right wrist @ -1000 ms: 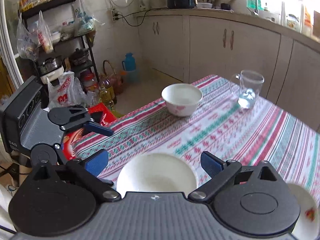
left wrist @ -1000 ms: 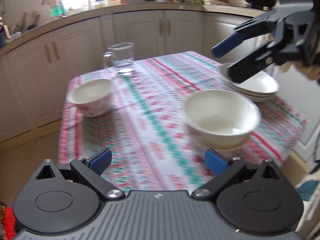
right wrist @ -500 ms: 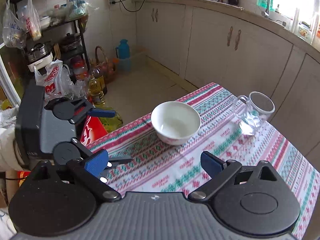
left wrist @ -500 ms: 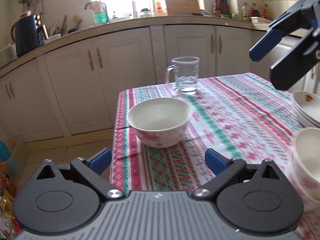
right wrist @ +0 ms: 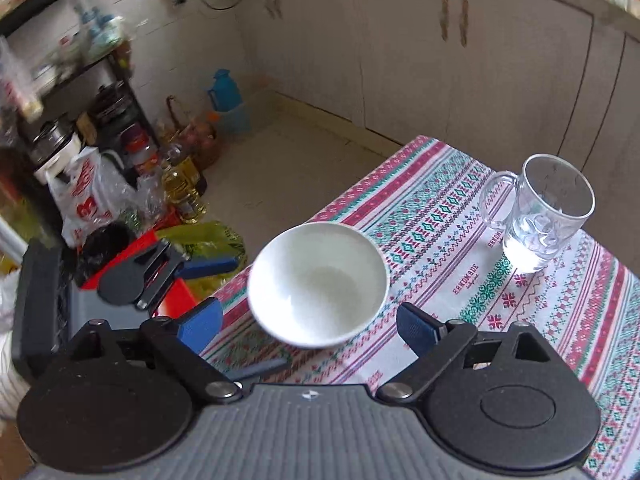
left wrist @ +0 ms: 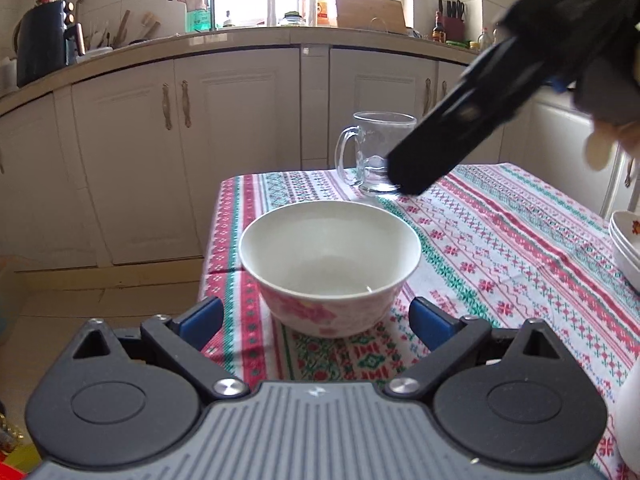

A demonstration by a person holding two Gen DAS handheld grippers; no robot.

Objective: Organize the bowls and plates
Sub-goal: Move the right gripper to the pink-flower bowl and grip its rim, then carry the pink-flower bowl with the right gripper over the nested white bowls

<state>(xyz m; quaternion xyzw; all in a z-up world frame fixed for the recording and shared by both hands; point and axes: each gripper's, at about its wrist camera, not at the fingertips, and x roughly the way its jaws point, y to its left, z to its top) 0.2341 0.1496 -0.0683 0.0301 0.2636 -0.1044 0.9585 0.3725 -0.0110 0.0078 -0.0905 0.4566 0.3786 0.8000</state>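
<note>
Left gripper, jaws spread and closing, faces the white floral ceramic bowl near the striped tablecloth's left edge; stacked white plates sit at its right edge.

Right gripper, also spread and closing, hovers above that bowl, not touching; a clear glass mug stands beyond.

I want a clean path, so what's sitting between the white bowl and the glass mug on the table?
Nothing: only bare striped tablecloth separates the white bowl from the glass mug. The right wrist view, looking down, shows it best.
</note>
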